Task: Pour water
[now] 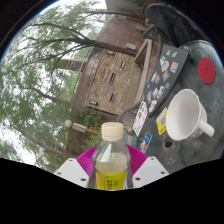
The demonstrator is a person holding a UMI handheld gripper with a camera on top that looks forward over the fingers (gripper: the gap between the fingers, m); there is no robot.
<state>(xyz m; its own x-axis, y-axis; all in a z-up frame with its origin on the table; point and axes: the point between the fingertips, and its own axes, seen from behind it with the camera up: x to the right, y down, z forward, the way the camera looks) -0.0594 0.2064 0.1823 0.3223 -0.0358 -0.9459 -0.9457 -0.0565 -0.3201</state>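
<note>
A clear plastic bottle (112, 160) with a white cap and a yellow label stands upright between my fingers. My gripper (112, 165) is shut on the bottle, with the pink pads (88, 160) pressing both its sides. A white funnel (186, 115) sits just ahead and to the right, its wide mouth facing up, on a dark container (170, 75) covered in stickers. The bottle's cap is level with the funnel's lower rim and to its left.
The dark stickered container carries a red round sticker (207, 69). Beyond are bare trees (50, 60), a wooden building (110, 70) and sky.
</note>
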